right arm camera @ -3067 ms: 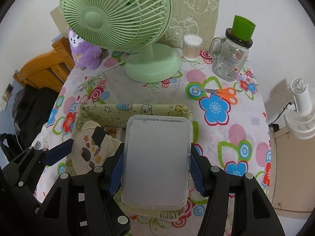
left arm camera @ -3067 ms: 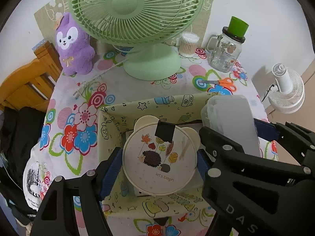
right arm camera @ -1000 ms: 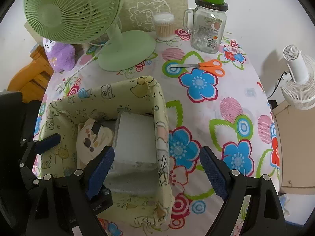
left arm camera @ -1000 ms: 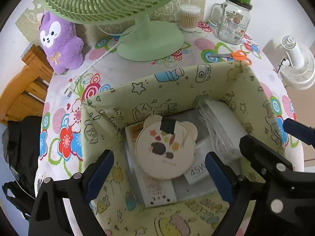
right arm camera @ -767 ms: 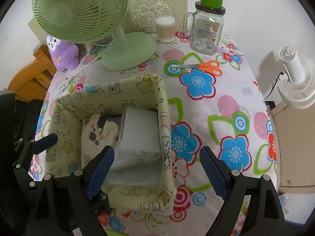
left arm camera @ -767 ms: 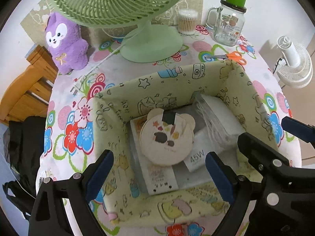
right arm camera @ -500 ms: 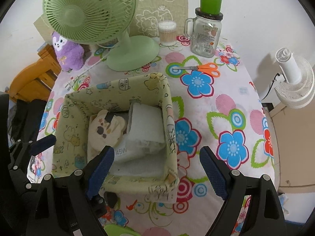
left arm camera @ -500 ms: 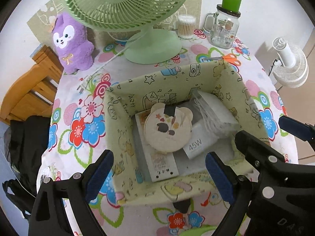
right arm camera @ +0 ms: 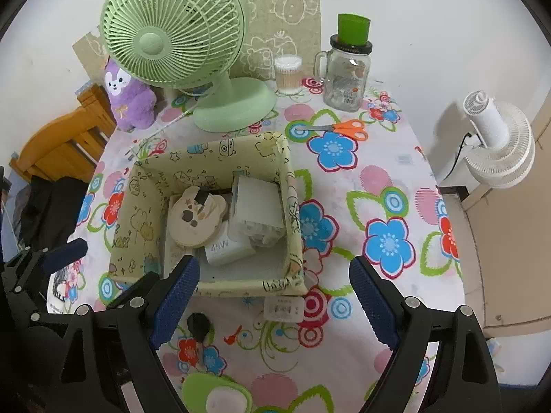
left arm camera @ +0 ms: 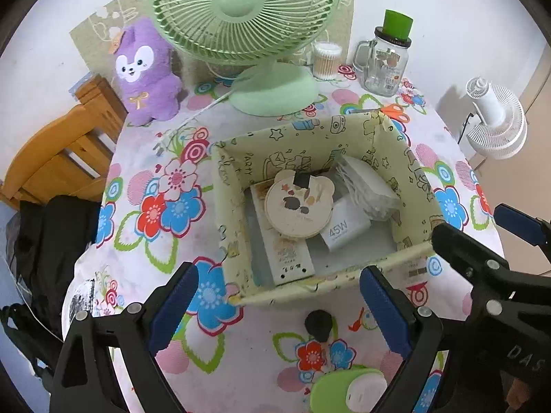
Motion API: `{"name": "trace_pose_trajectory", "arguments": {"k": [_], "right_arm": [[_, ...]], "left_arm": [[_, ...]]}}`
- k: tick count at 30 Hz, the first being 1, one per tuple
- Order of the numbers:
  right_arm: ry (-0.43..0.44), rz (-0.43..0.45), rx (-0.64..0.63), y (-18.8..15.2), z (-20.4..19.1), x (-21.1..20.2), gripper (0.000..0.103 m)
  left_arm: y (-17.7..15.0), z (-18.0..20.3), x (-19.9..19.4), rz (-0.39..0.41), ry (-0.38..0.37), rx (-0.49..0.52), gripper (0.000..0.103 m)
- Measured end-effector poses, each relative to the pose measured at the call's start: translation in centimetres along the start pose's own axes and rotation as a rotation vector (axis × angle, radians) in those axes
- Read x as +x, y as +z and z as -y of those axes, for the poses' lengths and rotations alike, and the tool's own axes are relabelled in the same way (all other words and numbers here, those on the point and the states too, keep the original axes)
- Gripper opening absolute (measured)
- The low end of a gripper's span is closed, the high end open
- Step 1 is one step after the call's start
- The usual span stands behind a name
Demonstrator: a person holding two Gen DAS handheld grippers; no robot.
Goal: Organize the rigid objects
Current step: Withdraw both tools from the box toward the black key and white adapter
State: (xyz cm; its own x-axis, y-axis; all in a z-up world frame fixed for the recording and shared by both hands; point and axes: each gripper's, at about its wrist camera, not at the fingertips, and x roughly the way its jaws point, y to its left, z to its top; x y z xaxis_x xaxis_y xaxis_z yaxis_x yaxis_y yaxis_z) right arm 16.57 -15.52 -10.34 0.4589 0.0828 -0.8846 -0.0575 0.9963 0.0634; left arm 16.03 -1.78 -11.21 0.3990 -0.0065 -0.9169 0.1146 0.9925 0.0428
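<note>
my left gripper (left arm camera: pixel 277 304) hangs above the near edge of the table (right arm camera: pixel 396 179), its fingers spread wide with nothing between them. my right gripper (right arm camera: pixel 273 297) hangs beside it, fingers just as wide apart and holding nothing.

the fabric storage box (left arm camera: pixel 237 206) stands near the middle of the flowered tablecloth, closer to its left edge. inside it the round bear-eared case (left arm camera: pixel 299 208) lies flat on top of a long white box (left arm camera: pixel 287 251), toward the left wall. a white 45w charger box (left arm camera: pixel 341 232) lies next to the case, partly under it. the clear plastic box (right arm camera: pixel 256 206) leans against the right wall of the storage box, tilted, its lower end resting on the charger box.

along the far edge of the table stand a purple plush toy (left arm camera: pixel 144 75), a green desk fan (left arm camera: pixel 244 10), a cotton swab jar (right arm camera: pixel 288 74) and a glass mug jar with a green cup on top (right arm camera: pixel 346 79). orange-handled scissors (right arm camera: pixel 344 127) lie on the cloth just beyond the box's far right corner. a small black object (right arm camera: pixel 198 325) and a green gadget (left arm camera: pixel 347 390) sit near the near edge. a white fan (right arm camera: pixel 499 141) stands off the right side of the table.
</note>
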Motion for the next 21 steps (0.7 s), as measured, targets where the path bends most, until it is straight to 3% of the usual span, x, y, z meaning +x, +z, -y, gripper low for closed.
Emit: {"name": "trace_pose_trajectory", "arguments": {"k": [21], "right_arm": [[-0.026,0.057,0.009,-3.3,-1.6,-4.4,0.091]], "left_arm": [[-3.7,-0.7,-3.6,0.046,-0.035,0.013,0.096]]}}
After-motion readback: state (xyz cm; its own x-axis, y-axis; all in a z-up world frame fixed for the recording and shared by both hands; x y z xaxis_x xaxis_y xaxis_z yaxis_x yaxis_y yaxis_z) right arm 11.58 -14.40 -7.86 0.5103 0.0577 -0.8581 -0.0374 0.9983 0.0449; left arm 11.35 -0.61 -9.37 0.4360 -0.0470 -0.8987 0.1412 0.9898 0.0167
